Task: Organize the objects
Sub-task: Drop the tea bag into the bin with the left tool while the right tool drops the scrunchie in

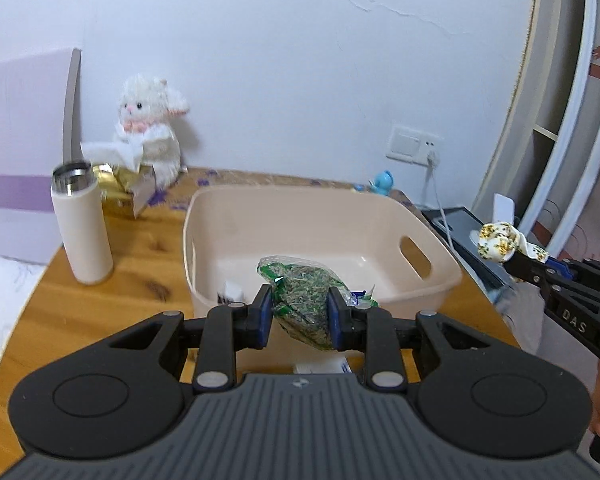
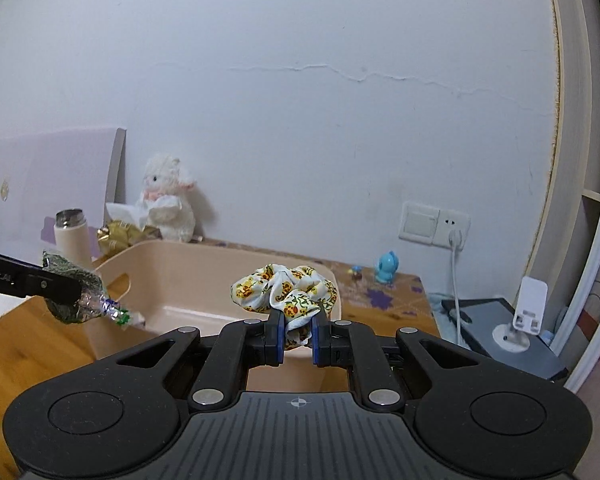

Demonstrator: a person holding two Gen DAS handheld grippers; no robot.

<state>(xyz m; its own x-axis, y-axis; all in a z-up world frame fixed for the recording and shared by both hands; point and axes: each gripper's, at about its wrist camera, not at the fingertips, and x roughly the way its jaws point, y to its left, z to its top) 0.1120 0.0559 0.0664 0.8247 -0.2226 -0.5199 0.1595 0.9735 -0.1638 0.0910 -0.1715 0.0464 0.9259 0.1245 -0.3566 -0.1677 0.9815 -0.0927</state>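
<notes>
A green snack packet (image 1: 300, 300) is pinched by the left tongs (image 1: 299, 316) over the beige bin (image 1: 236, 216); a floral scrunchie (image 2: 288, 292) is pinched by the right tongs (image 2: 297, 334) at the rim. If released early, the scrunchie could fall onto the desk (image 1: 140, 264).

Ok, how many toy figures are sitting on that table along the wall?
3: a white plush bunny at the back left behind the beige bin, a blue figurine at the back right near the outlet, and a tiny figure just left of it. Others may be hidden.

Black grippers, blue-padded jaws, silver screws, ribbed grey bases, "DAS" lettering.
</notes>
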